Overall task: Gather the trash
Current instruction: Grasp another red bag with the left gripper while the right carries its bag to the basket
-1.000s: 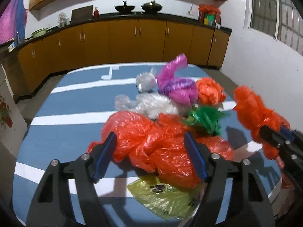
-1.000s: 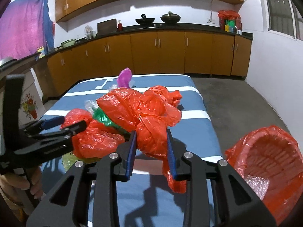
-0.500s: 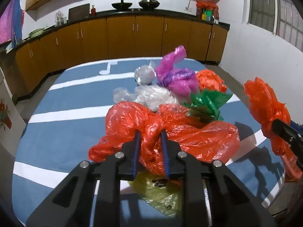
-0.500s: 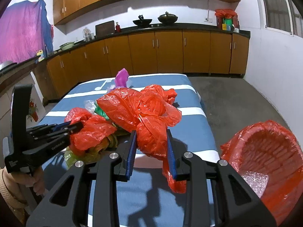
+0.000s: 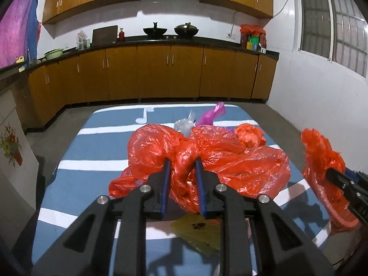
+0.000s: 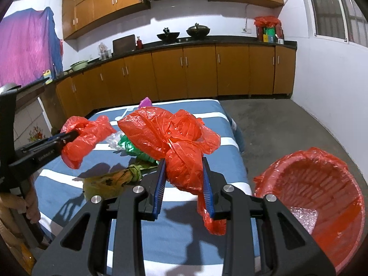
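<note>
L gripper [image 5: 182,164] jaws just closed, clamped on red bag [image 5: 207,151], off table [image 5: 92,161]. R gripper [image 6: 184,168] holds 2nd red bag [image 6: 170,133] nr basket [image 6: 322,184]. Green [image 6: 131,146], yellow [image 6: 108,181], purple [image 5: 212,113] bags left.

Close wrist views over shared table [image 5: 76,179]

Orange-brown cabinets [image 5: 170,73] line white walls [image 5: 322,105] above and below a black counter [image 5: 184,40] holding two woks [image 5: 170,30]. A barred window [image 5: 331,20] sits right; grey concrete floor [image 6: 287,124]; purple cloth [image 6: 27,46] hangs left.
</note>
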{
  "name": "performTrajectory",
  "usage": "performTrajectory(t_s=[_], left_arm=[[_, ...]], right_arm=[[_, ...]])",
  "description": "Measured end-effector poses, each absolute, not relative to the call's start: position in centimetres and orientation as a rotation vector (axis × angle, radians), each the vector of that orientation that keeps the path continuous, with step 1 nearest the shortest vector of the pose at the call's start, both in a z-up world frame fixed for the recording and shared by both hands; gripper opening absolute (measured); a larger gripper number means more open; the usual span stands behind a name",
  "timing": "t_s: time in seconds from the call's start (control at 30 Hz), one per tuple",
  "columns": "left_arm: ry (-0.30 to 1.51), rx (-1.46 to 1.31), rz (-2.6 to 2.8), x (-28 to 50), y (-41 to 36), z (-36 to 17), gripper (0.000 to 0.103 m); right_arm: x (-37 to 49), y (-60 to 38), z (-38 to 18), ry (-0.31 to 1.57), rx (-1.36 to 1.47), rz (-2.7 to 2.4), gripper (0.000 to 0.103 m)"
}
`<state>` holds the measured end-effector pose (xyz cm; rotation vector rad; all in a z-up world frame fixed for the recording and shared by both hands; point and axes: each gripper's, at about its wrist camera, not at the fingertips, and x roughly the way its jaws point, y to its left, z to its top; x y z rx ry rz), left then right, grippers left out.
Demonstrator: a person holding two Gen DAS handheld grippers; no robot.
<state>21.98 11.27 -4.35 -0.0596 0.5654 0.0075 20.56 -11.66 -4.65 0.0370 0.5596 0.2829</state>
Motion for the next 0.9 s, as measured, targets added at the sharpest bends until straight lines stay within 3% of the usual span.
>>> performTrajectory(t_s=[0.9], left_arm=[[0.492, 0.002, -0.282, 19.2, -1.8, -0.6, 0.021]], right_arm=[[14.9, -23.4, -3.6, 0.500, 0.122, -0.011, 0.030]])
